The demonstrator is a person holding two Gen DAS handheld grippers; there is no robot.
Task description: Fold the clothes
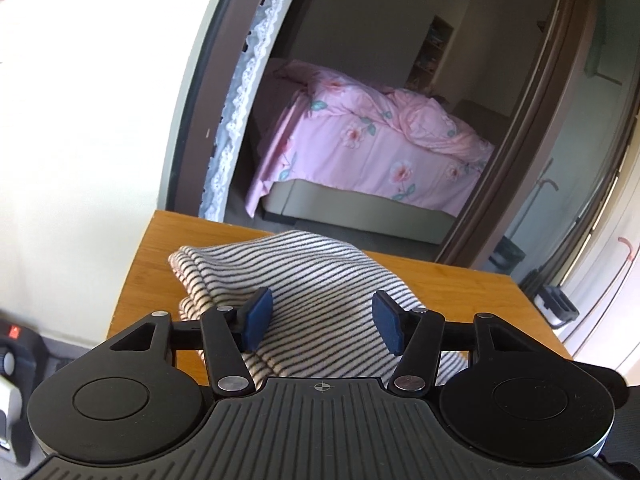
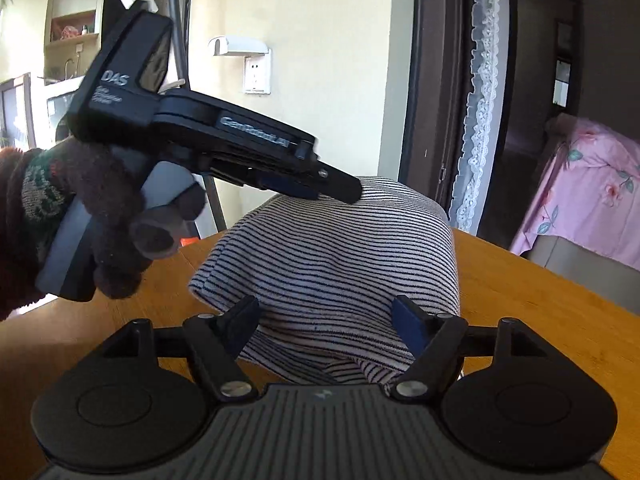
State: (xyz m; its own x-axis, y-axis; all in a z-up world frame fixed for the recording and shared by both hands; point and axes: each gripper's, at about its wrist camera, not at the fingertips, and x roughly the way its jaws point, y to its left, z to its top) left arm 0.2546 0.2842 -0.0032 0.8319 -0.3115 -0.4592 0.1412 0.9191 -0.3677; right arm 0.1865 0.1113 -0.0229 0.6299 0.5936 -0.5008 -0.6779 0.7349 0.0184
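Striped cloth (image 2: 332, 248) lies folded mid-frame on the table (image 2: 520, 280), so we hover both grippers, left gripper (image 1: 322, 322) and right gripper (image 2: 326, 326), jaws spread, pinching nothing.

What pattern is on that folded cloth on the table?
The folded cloth has thin dark stripes on white, seen best from the right wrist camera.

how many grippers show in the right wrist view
2: the right gripper at the bottom edge, jaws apart around the striped garment; the left gripper reaching in from the left, tips on the garment's top.
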